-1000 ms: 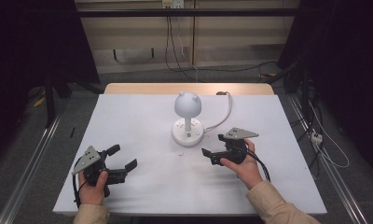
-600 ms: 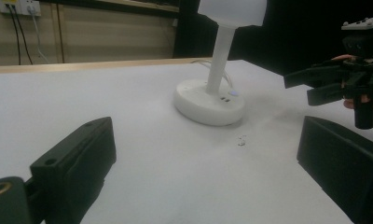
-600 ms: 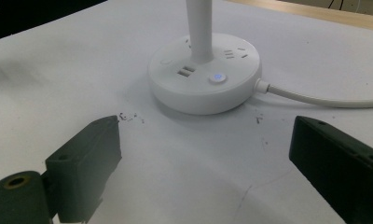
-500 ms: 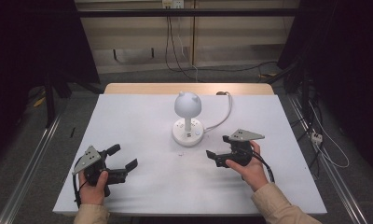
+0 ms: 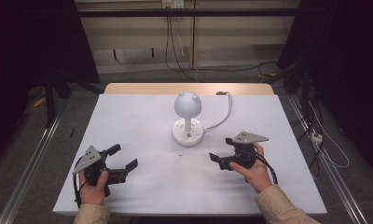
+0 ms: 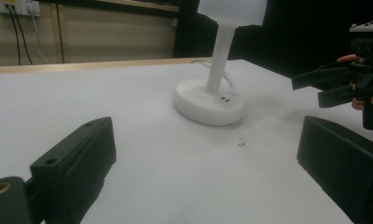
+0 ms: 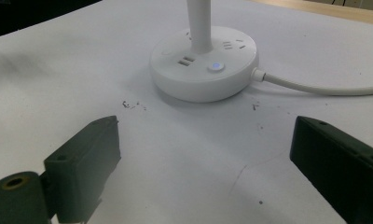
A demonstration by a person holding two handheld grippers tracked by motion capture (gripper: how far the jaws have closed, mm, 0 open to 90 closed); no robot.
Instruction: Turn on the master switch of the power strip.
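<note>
A white desk lamp (image 5: 188, 105) with a round head stands on a round base (image 5: 188, 134) at the middle of the white table (image 5: 142, 116). The base carries sockets and a small blue-lit button (image 7: 215, 66). My left gripper (image 5: 124, 157) rests near the front left, open and empty, and its jaws point toward the lamp base (image 6: 209, 101). To the right of the base, my right gripper (image 5: 220, 148) is open with nothing between its jaws. In the right gripper view, the right gripper (image 7: 205, 133) faces the base (image 7: 203, 63) from close by. The right gripper (image 6: 322, 86) also appears at the far right of the left gripper view.
A white cable (image 5: 222, 116) runs from the lamp base to the table's back right edge. Small dark specks (image 7: 131, 105) lie on the table in front of the base. Metal rails (image 5: 31, 163) and loose floor cables (image 5: 324, 144) flank the table.
My right gripper has drifted a little to the right, away from the lamp base. The left gripper has stayed put.
</note>
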